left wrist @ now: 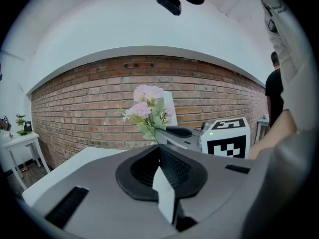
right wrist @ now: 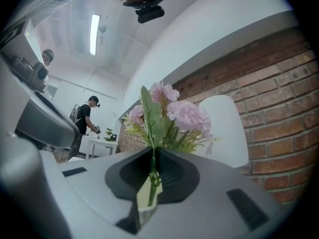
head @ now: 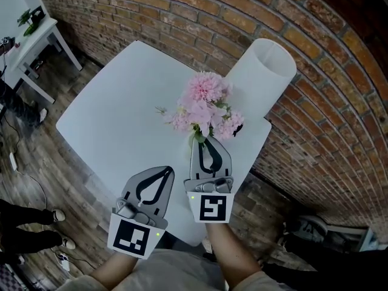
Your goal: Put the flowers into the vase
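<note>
A bunch of pink flowers with green leaves stands up from my right gripper, which is shut on the green stems. In the right gripper view the stems run down through the narrow slit between the jaws, and the blooms rise above them. The tall white vase stands on the white table just beyond and right of the flowers, against the wall, its mouth open upward. My left gripper hangs shut and empty at the table's near edge, left of the right one. From its view the flowers and vase show ahead.
A brick wall runs behind the table. A small white side table stands far left on the wooden floor. A person's feet are at the left edge, and another person stands in the background of the right gripper view.
</note>
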